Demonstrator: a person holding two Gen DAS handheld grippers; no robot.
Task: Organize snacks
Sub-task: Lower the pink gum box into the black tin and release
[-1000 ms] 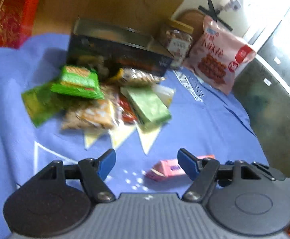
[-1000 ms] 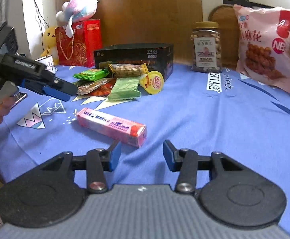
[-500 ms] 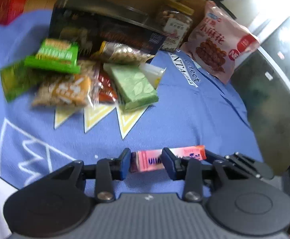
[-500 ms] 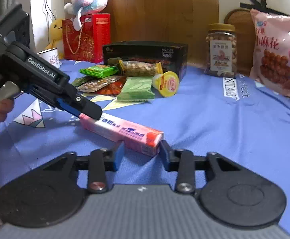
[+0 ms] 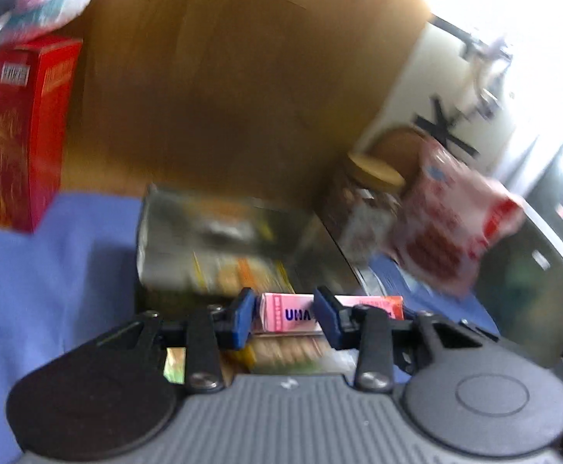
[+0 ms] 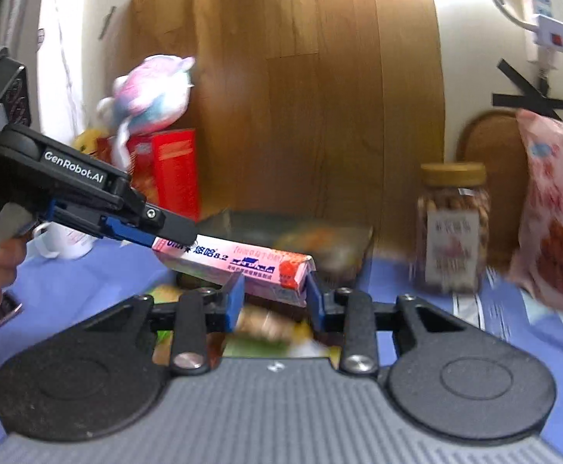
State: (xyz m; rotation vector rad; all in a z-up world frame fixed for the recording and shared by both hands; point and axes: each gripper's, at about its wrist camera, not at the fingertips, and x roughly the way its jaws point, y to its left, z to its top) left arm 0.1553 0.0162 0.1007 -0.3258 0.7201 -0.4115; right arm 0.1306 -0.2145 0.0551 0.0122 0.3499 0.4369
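Both tools clamp the long pink cardboard snack box (image 6: 239, 265), left tool (image 5: 283, 319) at one end and right tool (image 6: 272, 297) at the other, above the snack pile on the blue-clothed bench (image 6: 69, 270). I'd keep it level, move both hands together, and lower it into the dark open box (image 5: 219, 232) at the bench's back edge.

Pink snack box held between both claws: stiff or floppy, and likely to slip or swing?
Probably stiff: the pink snack box spans straight between the left claw and right claw without sagging. Likely light, since it stays level with only an end pinched by each. Its printed carton looks smooth, so it may slip if either grip loosens.
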